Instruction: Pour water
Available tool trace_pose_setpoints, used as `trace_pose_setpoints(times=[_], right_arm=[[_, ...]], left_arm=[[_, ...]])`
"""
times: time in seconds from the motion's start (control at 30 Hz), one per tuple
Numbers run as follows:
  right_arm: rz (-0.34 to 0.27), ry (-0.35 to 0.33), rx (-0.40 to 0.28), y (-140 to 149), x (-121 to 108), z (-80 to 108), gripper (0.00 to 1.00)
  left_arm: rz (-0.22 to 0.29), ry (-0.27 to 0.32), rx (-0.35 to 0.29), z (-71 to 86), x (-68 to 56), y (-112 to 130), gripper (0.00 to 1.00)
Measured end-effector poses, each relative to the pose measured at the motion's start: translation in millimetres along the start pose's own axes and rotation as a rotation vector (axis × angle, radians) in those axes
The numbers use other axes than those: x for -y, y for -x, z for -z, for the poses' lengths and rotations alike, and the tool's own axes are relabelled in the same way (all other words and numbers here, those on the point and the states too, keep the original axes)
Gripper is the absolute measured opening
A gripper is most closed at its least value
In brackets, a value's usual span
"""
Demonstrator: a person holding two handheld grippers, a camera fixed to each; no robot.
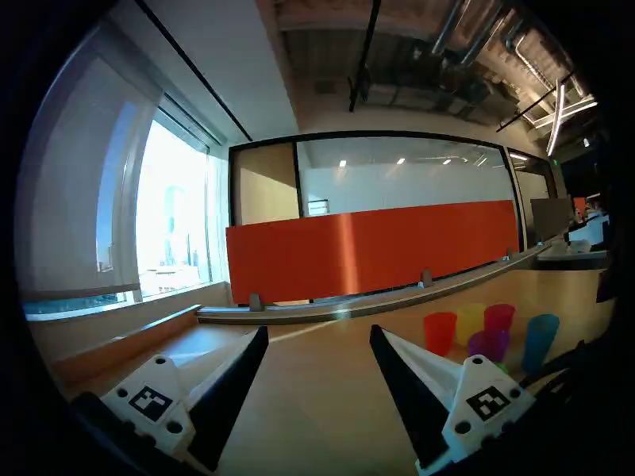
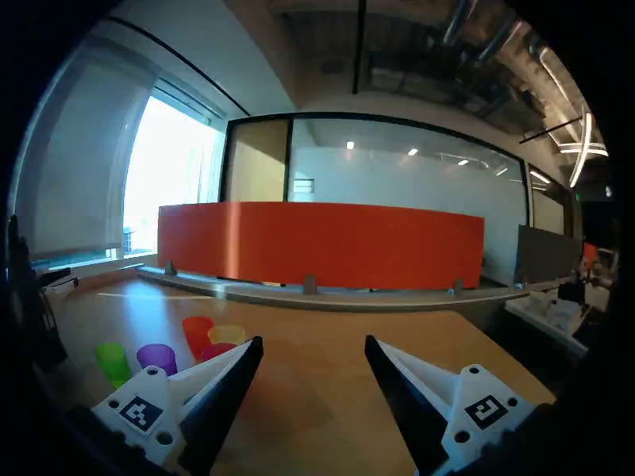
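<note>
A group of coloured plastic cups stands on the wooden table. In the left gripper view I see an orange cup, a yellow cup, a pink cup, a purple cup and a blue cup, all to the right of my left gripper. That gripper is open and holds nothing. In the right gripper view the green cup, purple cup, orange cup and yellow cup sit left of my right gripper, which is open and holds nothing.
An orange divider panel runs along the table's far edge. Bright windows are at the left. A neighbouring desk with papers lies to the right. A dark object stands at the left edge of the right gripper view.
</note>
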State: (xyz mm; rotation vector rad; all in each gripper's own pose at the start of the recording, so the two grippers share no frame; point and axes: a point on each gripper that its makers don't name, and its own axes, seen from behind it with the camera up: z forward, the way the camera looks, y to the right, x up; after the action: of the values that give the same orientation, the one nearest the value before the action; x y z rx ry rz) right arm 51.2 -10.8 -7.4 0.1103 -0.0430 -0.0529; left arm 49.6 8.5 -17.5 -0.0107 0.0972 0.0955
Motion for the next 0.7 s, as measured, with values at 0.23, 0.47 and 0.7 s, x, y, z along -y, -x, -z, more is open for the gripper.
trace_pose_setpoints(times=[0.23, 0.47, 0.7], right_arm=[[-0.002, 0.007, 0.009, 1, -2, -0.2, 0.99], [-0.007, 0.013, 0.020, 3, -4, 0.0, 0.99], [-0.010, 0.010, 0.021, 2, -3, 0.2, 0.99]], left_arm=[[0.013, -0.016, 0.019, -3.2, 2.7, 15, 0.95], [0.035, -0.032, 0.021, -4.2, 6.5, 20, 0.95], [0.036, -0.048, 0.031, -5.0, 10.1, 27, 0.95]])
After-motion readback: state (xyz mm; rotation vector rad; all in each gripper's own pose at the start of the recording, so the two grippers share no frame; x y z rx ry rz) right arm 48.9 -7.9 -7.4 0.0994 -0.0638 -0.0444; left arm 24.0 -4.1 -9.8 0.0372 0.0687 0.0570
